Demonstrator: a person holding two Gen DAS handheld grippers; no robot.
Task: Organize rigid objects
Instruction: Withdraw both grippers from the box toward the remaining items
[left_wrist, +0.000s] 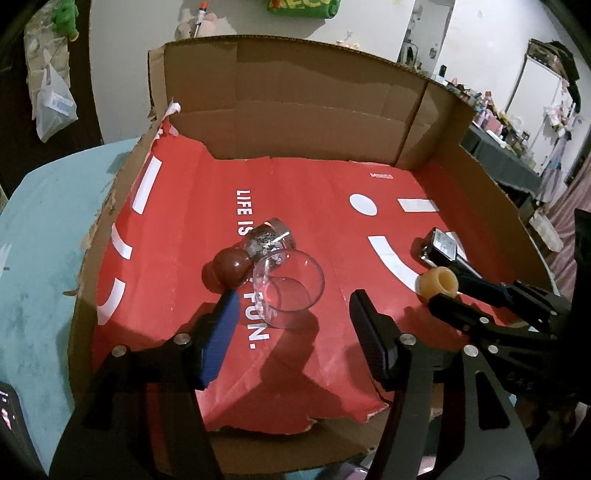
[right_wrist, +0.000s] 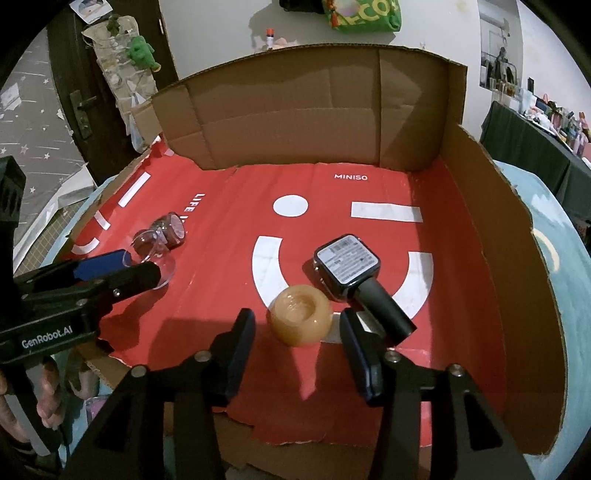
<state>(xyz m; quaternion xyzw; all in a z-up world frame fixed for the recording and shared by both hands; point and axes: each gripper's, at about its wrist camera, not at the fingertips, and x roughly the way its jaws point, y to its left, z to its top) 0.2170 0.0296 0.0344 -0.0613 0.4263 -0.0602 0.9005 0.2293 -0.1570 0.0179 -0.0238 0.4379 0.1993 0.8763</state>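
A clear glass cup (left_wrist: 290, 291) lies on its side on the red paper (left_wrist: 314, 184) inside a cardboard box. A dark red round object (left_wrist: 228, 270) and a small glass jar (left_wrist: 271, 240) lie touching it. My left gripper (left_wrist: 295, 299) is open, its fingers on either side of the cup's near end. An orange round holder with a hollow top (right_wrist: 300, 315) sits next to a dark handheld device with a label (right_wrist: 349, 266). My right gripper (right_wrist: 297, 323) is open around the orange holder. The left gripper also shows in the right wrist view (right_wrist: 122, 267).
The cardboard box (right_wrist: 295, 122) has tall back and right walls and a low torn left side. It rests on a light blue surface (left_wrist: 44, 229). A door and hanging bags are at the left, a cluttered dark table (right_wrist: 524, 136) at the right.
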